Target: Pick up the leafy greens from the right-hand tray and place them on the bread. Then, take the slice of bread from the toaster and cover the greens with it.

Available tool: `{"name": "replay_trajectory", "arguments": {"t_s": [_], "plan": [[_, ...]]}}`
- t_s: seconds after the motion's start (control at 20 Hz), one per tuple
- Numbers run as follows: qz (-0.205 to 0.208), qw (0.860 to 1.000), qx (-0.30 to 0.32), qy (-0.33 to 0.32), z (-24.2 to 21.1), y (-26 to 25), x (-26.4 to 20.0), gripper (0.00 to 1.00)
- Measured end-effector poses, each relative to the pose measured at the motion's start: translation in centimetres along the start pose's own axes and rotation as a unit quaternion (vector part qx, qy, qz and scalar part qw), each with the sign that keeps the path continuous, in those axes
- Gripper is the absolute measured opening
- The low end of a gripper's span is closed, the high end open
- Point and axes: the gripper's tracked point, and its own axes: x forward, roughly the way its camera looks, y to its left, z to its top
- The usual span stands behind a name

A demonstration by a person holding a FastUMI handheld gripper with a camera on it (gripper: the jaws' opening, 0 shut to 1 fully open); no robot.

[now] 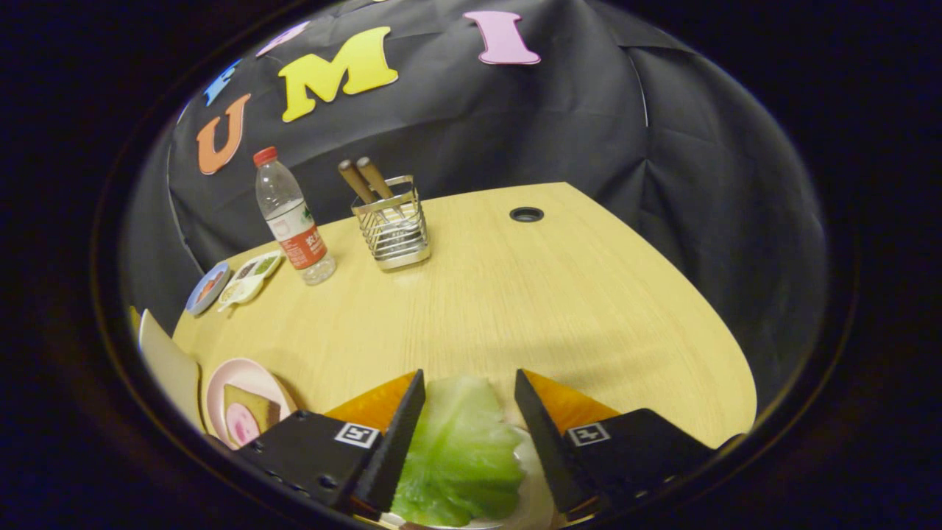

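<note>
Greens [460, 449], one leaf, lie between your gripper [469, 394] fingers, jaws apart, contact unclear. One bread [250, 412] slice on pink plate [243, 372] at desk [559, 294] left edge. One bottle [292, 217], one caddy [391, 228] near far edge.

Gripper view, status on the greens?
Gripper open, fingers either side of leafy greens, not clamped. Bread on pink plate, off to the side. Nothing blocking.

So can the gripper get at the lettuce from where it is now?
Probably yes. The gripper is open, with the lettuce lying right between its fingers on a white plate. Nothing sits over the leaf, so closing should catch it.
</note>
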Motion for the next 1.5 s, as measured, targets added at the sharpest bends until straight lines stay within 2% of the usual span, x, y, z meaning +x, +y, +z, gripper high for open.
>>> {"name": "replay_trajectory", "arguments": {"t_s": [0.15,0.2,0.25,0.35,0.45,0.75,1.05,1.2,1.4,1.5], "plan": [[-0.009,1.000,-0.004,0.000,-0.1,-0.2,0.0,0.49],[-0.016,1.000,-0.002,0.000,0.0,-0.5,-0.1,0.45],[-0.014,1.000,0.002,0.000,-0.1,-0.5,-0.2,0.27],[-0.008,1.000,-0.002,0.003,-0.3,-0.3,-0.8,0.11],[-0.023,1.000,-0.012,-0.010,0.1,-0.9,-1.7,0.00],[-0.007,0.997,-0.030,-0.070,3.0,1.8,-8.4,0.00],[0.017,0.993,-0.069,-0.098,3.2,6.7,-13.8,0.00],[0.043,0.991,-0.087,-0.096,2.2,10.3,-15.0,0.00],[0.119,0.988,-0.075,-0.061,-0.2,17.1,-15.9,0.00],[0.140,0.985,-0.081,-0.062,-0.5,19.7,-16.0,0.00]]}}
